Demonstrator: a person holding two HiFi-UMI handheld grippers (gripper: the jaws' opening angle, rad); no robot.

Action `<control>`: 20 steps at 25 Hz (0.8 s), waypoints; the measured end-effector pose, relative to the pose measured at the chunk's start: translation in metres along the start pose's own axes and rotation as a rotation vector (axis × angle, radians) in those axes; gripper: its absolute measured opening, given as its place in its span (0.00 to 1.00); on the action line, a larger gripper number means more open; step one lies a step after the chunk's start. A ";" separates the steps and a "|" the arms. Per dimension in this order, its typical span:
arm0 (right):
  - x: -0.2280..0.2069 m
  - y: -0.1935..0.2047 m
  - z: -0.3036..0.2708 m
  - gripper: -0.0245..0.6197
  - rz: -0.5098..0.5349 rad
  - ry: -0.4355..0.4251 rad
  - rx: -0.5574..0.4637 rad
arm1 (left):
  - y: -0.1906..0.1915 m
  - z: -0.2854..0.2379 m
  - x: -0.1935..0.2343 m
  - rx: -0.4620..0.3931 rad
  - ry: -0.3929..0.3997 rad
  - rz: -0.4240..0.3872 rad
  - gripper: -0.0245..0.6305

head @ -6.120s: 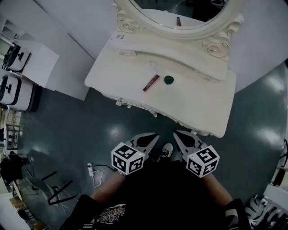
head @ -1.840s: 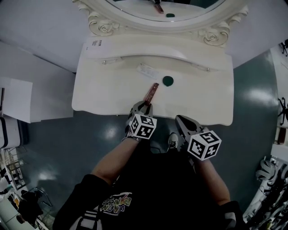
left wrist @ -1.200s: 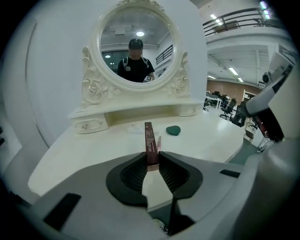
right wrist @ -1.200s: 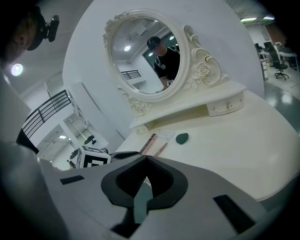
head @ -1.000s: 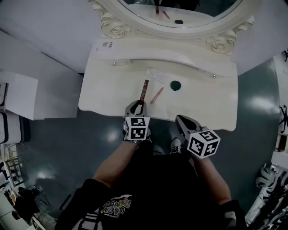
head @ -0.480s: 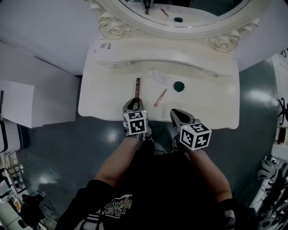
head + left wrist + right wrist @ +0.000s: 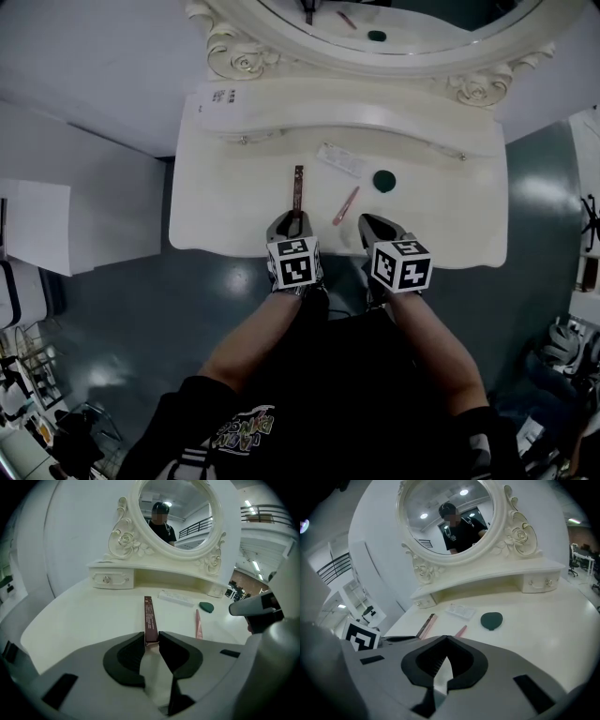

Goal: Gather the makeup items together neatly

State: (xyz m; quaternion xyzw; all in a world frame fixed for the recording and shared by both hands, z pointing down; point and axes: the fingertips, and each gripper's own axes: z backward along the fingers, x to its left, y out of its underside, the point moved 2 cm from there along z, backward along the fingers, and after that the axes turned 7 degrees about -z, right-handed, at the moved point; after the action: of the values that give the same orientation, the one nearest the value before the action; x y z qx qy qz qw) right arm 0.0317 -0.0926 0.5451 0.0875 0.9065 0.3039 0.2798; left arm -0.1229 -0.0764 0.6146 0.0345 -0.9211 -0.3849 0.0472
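The left gripper (image 7: 292, 221) is pinching the near end of a long, slim brown box (image 7: 149, 617), its two dark pads pressed on the box's sides. The box points straight away from the person, toward the oval mirror (image 7: 394, 14) in its carved cream frame, and runs low over the cream dressing-table worktop (image 7: 225, 202). Whether its far end rests on the surface cannot be told.

The right gripper (image 7: 446, 640) has its jaws pressed together with nothing between them. It hangs over the front edge of the worktop, beside the left gripper and apart from it.

Between the two grippers, a little further in, a thin pink stick (image 7: 346, 205) lies flat at a slant (its near end just ahead of the right gripper, not touching it). Near its far end sits a round dark green pad (image 7: 383, 180). A flat rectangular white packet (image 7: 340, 160) lies beyond the stick, close under the raised back shelf, to the left of the green pad. The brown box is on the left of the group, near the pink stick and clear of it.
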 end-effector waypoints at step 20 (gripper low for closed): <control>-0.021 0.004 -0.075 0.25 0.011 0.329 0.121 | -0.032 0.077 0.031 -0.142 0.150 -0.214 0.22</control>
State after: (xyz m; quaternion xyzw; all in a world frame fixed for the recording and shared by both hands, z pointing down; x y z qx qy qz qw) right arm 0.0071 -0.1337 0.6061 0.0581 0.9561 0.2606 0.1204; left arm -0.1620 -0.0477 0.5399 0.1576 -0.8764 -0.4484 0.0772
